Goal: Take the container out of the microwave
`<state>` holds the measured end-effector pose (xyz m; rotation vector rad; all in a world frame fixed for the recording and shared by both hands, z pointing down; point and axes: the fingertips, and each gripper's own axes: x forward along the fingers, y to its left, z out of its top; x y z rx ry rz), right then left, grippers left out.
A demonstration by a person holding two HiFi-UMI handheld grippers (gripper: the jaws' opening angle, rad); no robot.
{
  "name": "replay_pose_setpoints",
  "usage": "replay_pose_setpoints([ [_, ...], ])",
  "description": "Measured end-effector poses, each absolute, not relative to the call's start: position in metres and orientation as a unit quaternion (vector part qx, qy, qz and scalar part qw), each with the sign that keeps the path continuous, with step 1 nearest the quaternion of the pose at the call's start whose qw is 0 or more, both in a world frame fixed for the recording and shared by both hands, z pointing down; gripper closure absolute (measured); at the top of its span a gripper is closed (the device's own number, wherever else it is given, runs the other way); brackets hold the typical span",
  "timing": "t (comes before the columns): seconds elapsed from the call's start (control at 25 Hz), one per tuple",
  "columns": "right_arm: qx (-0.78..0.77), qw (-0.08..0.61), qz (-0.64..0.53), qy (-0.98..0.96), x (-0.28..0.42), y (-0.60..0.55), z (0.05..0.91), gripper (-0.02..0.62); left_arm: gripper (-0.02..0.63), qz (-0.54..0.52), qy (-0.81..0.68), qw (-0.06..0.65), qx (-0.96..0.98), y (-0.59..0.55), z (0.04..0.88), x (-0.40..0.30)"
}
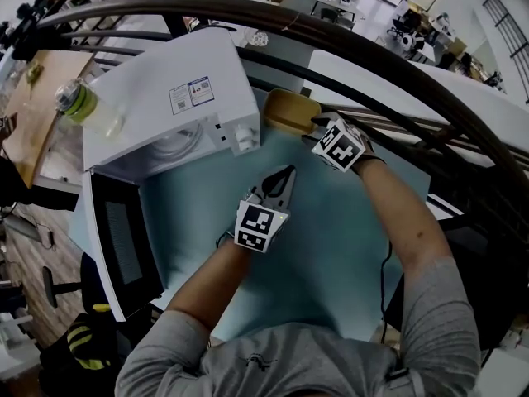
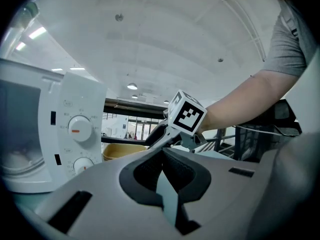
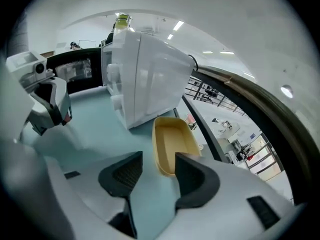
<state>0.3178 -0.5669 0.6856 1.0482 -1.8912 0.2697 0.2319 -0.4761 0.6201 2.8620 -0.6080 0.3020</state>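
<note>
Yellow container [image 1: 289, 110] sits on the teal table [image 1: 331, 246], just right of the microwave [image 1: 165, 98], out of its open door. Right gripper [image 3: 157, 166] hovers over the container's near end, its 2 jaws wide apart and empty. Left gripper [image 2: 162, 156] – jaws closed on nothing.

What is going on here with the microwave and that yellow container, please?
A person works with a gripper in each hand. The yellow container sits on the teal table just right of the white microwave, whose door stands open. The right gripper is over the container's near end, jaws apart, not gripping it. The left gripper is shut and empty, in front of the microwave. So the container is already out.
</note>
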Motion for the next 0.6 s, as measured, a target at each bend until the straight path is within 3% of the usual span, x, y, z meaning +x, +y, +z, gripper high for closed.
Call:
replay_pose_setpoints([
  [0.6,0.472,0.39,0.146,-0.777,0.301,-0.491,0.629,0.402,0.592,0.085,-0.223,0.076,0.968,-0.429,0.555,0.195],
])
